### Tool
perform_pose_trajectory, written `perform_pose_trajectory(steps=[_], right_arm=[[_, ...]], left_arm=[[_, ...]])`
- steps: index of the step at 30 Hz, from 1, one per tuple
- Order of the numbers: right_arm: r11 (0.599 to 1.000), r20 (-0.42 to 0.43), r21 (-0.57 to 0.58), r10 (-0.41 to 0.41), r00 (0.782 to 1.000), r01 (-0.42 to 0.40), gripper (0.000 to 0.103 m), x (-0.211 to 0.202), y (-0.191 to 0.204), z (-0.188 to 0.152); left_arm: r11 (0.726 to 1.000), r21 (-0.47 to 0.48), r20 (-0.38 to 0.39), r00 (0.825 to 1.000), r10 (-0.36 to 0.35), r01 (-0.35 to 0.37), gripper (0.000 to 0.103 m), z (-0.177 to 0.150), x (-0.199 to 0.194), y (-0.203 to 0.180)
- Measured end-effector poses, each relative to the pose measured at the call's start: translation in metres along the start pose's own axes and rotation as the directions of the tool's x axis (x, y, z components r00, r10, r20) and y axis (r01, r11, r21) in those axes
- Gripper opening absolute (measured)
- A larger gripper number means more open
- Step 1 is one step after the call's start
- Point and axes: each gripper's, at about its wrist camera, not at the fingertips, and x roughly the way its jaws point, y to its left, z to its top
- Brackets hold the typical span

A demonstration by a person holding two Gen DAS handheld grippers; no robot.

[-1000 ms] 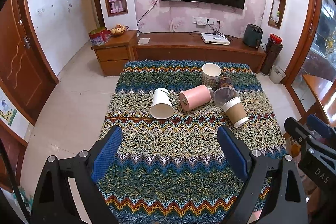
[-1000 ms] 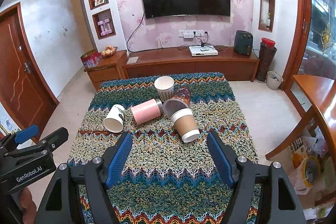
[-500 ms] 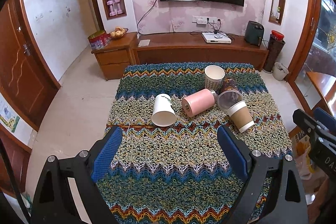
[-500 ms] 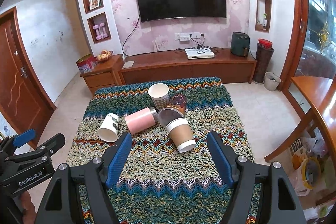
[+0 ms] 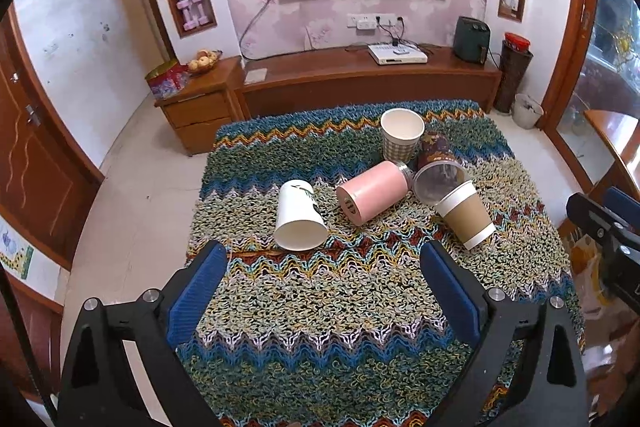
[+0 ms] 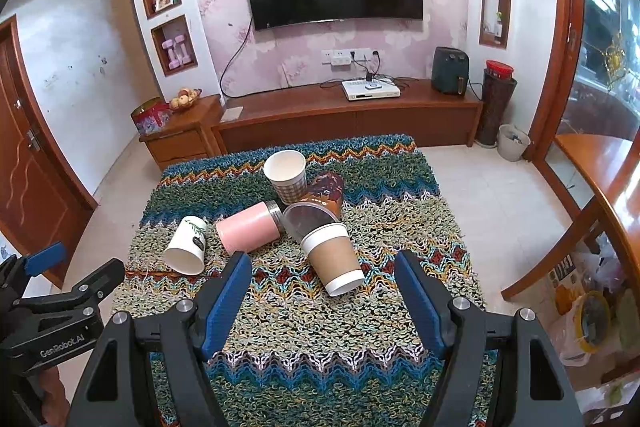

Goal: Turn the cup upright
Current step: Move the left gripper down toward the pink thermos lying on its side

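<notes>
White paper cup (image 5: 299,217): lies on its side on the zigzag knitted cloth (image 5: 320,327), mouth turned toward 6 o'clock, dead ahead at 12 o'clock of the left gripper (image 5: 323,267). Looks thin-walled, light and easily crushed; probably best pinched gently across the body near the base, where paper is stiffest, then rotated so the rim comes up. Likely to skid little on the rough cloth, but to buckle if squeezed at the open rim.

Brown sleeved cup (image 6: 334,259): also tipped over, white rim toward 5 o'clock, at 12 o'clock of the right gripper (image 6: 322,267) and roughly in line with its gap. Card sleeve probably gives a firmer, grippier band to hold. Cannot tell from the task which cup is meant.

At 3 o'clock of the white cup, pink tumbler (image 5: 372,191) on its side, seemingly rigid and heavier, apt to roll. Touching its far end at 2 o'clock, clear plastic cup (image 5: 438,175), tipped, its mouth resting against the brown cup's base; thin and probably slippery. At 12 o'clock of the cluster, checked cup (image 5: 401,135), already upright.

Both tools: jaws spread wide, holding nothing, hovering short of the cups at the 6 o'clock side of the cloth.
</notes>
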Motion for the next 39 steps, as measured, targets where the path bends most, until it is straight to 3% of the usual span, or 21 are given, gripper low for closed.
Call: perform_pose_trajectory(steps=[10,24,31,39], right_arm=[[1.0,-0.051,-0.009,-0.001,0.999,0.0,0.074,0.03,0.002,-0.004],[1.0,-0.142,-0.015,-0.014,0.99,0.012,0.074,0.078,0.003,-0.016],[1.0,-0.182,-0.018,-0.016,0.983,0.012,0.074,0.095,0.004,-0.023],[1.0,-0.226,-0.002,-0.01,0.974,0.01,0.074,0.109,0.001,-0.029]], left_arm=[[0.991,0.091,-0.063,0.994,-0.09,0.095,0.098,0.019,0.044,-0.006],[0.957,0.245,-0.151,0.981,-0.123,0.158,0.098,0.039,0.112,-0.028],[0.916,0.343,-0.234,0.963,-0.132,0.209,0.098,0.047,0.158,-0.044],[0.883,0.396,-0.374,0.922,-0.097,0.253,0.097,0.05,0.213,-0.062]])
